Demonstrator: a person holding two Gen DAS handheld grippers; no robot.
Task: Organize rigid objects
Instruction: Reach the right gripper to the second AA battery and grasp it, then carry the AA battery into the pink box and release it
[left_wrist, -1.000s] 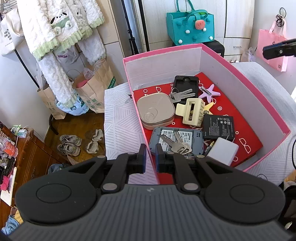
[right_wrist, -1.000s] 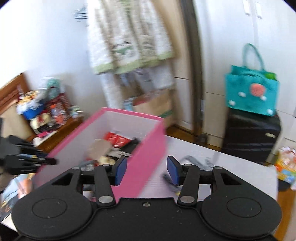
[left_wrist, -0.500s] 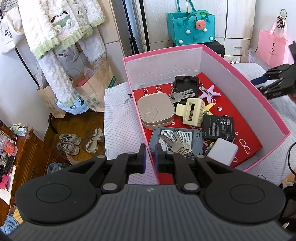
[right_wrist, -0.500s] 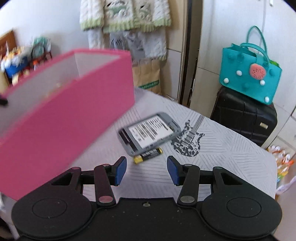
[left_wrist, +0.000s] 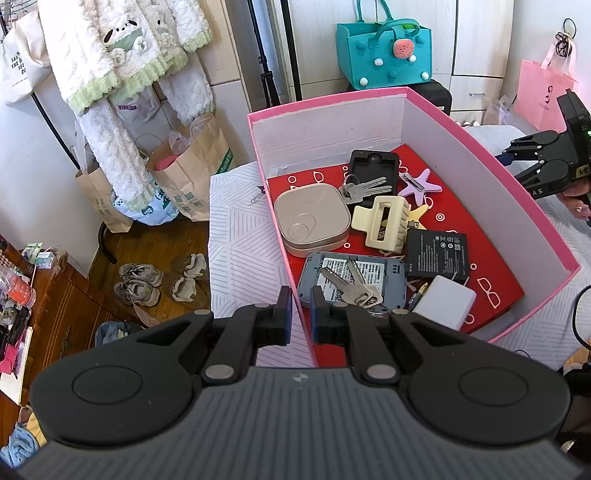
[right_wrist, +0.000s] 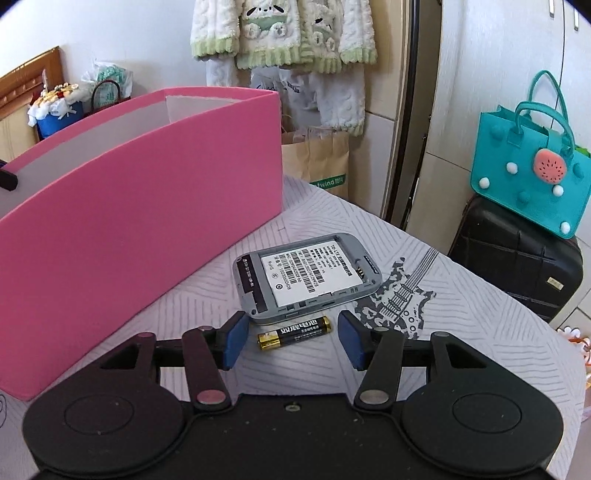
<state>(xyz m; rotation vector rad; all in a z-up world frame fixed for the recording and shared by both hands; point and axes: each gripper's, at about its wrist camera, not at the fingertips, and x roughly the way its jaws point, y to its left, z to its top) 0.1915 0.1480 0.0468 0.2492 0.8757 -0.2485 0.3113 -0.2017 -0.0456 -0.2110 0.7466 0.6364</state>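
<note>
My left gripper (left_wrist: 300, 314) is shut on the near corner wall of the pink box (left_wrist: 332, 122). Inside the box lie a beige square case (left_wrist: 312, 218), a cream hair claw (left_wrist: 382, 223), keys (left_wrist: 351, 290) on a grey device (left_wrist: 391, 273), a black battery pack (left_wrist: 437, 253) and a white charger (left_wrist: 447, 302). In the right wrist view my right gripper (right_wrist: 291, 341) hangs low over the table with its jaws opening. A gold-and-black AA battery (right_wrist: 293, 332) lies between its fingers, untouched. Just beyond it sits a grey open-backed device (right_wrist: 306, 275), beside the pink box (right_wrist: 129, 221).
A white patterned cloth (right_wrist: 461, 332) covers the table. A black suitcase (right_wrist: 517, 258) with a teal bag (right_wrist: 528, 177) on it stands past the table's far edge. Paper bags (left_wrist: 192, 166) and shoes (left_wrist: 140, 284) sit on the floor at left.
My right gripper dropped from above the box to the table beside it and now straddles the battery, jaws slightly wider. The left gripper and the box stayed still.
</note>
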